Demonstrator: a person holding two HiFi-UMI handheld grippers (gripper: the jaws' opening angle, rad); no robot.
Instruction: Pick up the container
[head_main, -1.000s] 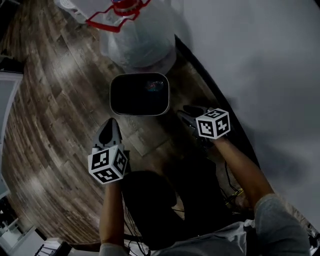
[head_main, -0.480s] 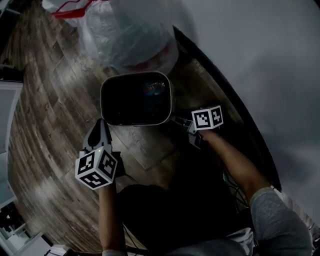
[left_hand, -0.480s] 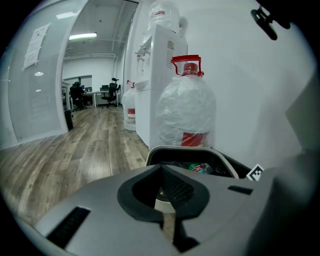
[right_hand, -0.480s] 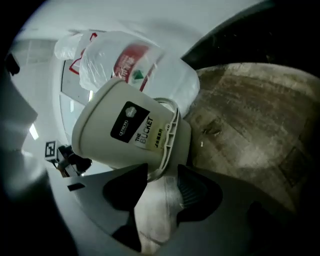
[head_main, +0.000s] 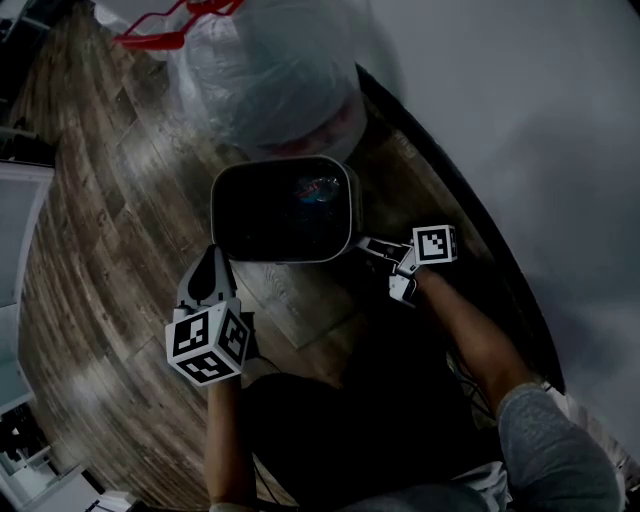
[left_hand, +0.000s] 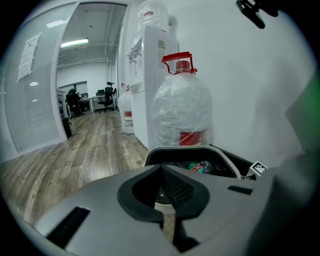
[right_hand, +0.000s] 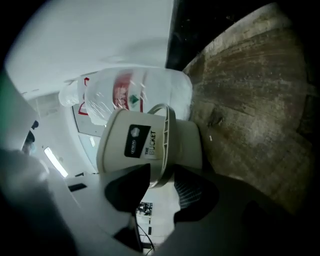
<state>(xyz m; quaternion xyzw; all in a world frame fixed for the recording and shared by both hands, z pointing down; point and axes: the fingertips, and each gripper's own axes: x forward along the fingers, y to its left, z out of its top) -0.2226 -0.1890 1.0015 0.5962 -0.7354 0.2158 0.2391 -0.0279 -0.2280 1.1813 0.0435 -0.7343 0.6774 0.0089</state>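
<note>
The container (head_main: 282, 160), a cream bucket with a dark inside, stands on the wooden floor (head_main: 110, 230) at the centre of the head view, some litter visible at its bottom. My right gripper (head_main: 362, 243) reaches in from the right of the frame to the bucket's right-hand rim. In the right gripper view the rim runs straight between my two jaws, which have just been closing and now sit against it on both sides, one outside the wall and one inside. My left gripper (head_main: 211, 255) hangs at the lower left, just short of the bucket's near edge and not touching it. In the left gripper view its jaws meet at the tips, with nothing between them. Behind the bucket, at the top of the frame, a large water bottle (head_main: 270, 80) wrapped in clear plastic stands close against it, its red handle (head_main: 170, 30) at the upper left. A pale wall (head_main: 520, 120) fills the right side.
</note>
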